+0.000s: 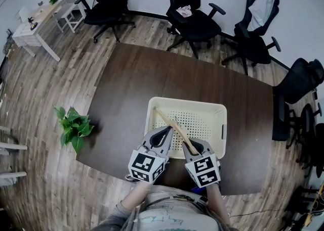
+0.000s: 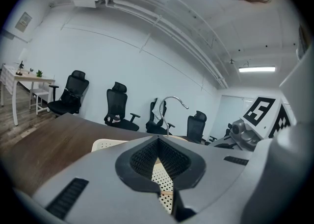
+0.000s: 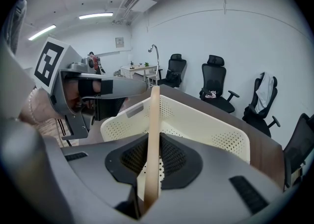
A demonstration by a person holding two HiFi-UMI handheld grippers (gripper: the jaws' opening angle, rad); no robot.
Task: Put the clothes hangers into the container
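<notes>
A wooden clothes hanger with a metal hook hangs over the front part of a cream perforated basket on the dark table. My right gripper is shut on one wooden arm of the hanger, which runs up between its jaws. My left gripper is closed at the hanger's middle, and the hook rises just beyond its jaw tips. Both grippers sit side by side at the basket's near wall.
Several black office chairs stand beyond the table's far edge and along the right. A green plant lies on the wood floor to the left. A white desk stands at the far left. The table's near edge is right under my grippers.
</notes>
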